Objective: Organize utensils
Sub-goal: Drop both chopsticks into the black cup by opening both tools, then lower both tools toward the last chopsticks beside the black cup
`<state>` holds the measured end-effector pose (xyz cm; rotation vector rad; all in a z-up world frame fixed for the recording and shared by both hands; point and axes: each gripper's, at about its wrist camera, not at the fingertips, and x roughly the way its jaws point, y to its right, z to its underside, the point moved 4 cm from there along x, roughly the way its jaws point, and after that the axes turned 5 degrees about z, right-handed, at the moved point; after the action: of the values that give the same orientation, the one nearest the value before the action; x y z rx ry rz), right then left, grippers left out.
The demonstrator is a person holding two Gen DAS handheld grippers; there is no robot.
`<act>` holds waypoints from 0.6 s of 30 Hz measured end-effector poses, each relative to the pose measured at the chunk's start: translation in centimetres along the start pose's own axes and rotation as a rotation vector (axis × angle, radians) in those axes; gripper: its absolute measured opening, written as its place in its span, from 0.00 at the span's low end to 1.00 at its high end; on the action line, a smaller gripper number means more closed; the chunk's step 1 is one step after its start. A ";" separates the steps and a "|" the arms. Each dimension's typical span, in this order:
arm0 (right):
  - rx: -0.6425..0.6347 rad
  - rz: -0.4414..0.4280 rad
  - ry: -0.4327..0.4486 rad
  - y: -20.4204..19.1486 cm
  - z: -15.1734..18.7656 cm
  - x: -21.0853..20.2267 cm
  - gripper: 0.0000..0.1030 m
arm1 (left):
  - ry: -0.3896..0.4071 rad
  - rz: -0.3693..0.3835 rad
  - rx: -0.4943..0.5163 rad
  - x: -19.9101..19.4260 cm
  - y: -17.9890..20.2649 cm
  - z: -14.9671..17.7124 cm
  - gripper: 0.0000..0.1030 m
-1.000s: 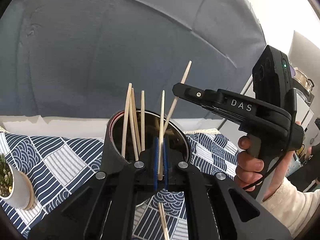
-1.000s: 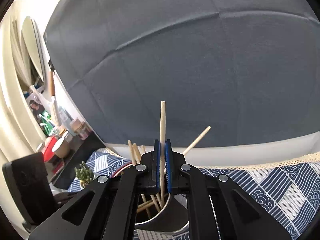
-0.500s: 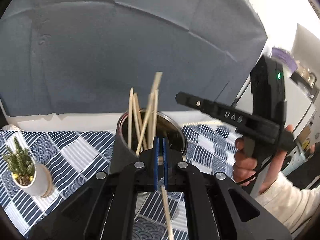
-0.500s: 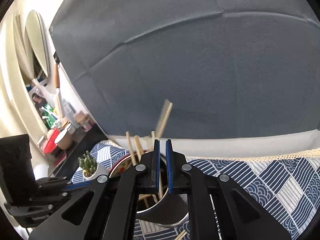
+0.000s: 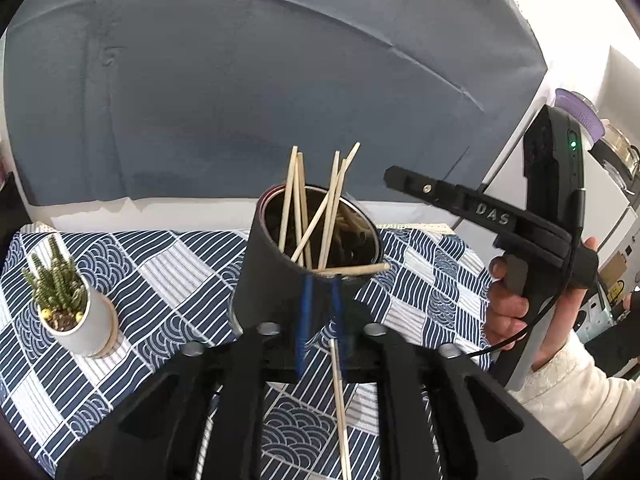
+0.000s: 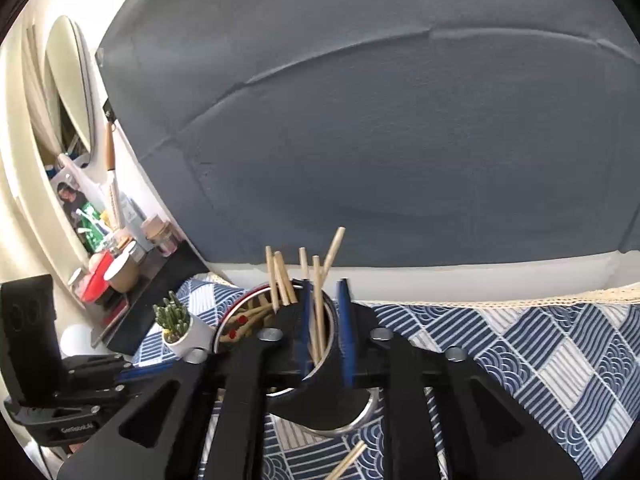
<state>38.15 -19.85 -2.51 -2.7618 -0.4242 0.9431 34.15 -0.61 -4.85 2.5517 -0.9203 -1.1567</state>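
Chopsticks [image 5: 297, 204], pale and slender, stand fanned in a dark cylindrical cup [image 5: 272, 276] at centre frame; one lies on the tabletop [image 5: 168, 280], whose cloth is navy-and-white wave patchwork. Left gripper [image 5: 320, 312] and right gripper [image 6: 326, 320] show jaws slightly parted, holding nothing. Behind, a wrinkled grey backdrop [image 5: 240, 100] fills the upper frame.

Left gripper [image 5: 320, 312] is angled forward and a bit down, its blue-padded fingers [image 5: 306, 312] parted with a narrow gap and nothing between them. Right gripper [image 6: 326, 324] has its jaws parted too, a little wider. From the left camera you see the person's right hand [image 5: 516, 308] wrapped round its grip, cream sleeve at the wrist
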 end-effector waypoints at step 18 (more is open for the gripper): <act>0.066 0.222 -0.080 1.3 6.2 -3.6 0.85 | -0.107 -0.013 -0.030 -1.5 -2.1 5.0 0.90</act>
<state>31.87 -21.68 -5.64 -2.7583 -0.0963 1.0989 30.66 2.33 -8.20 2.4968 -0.9044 -1.3120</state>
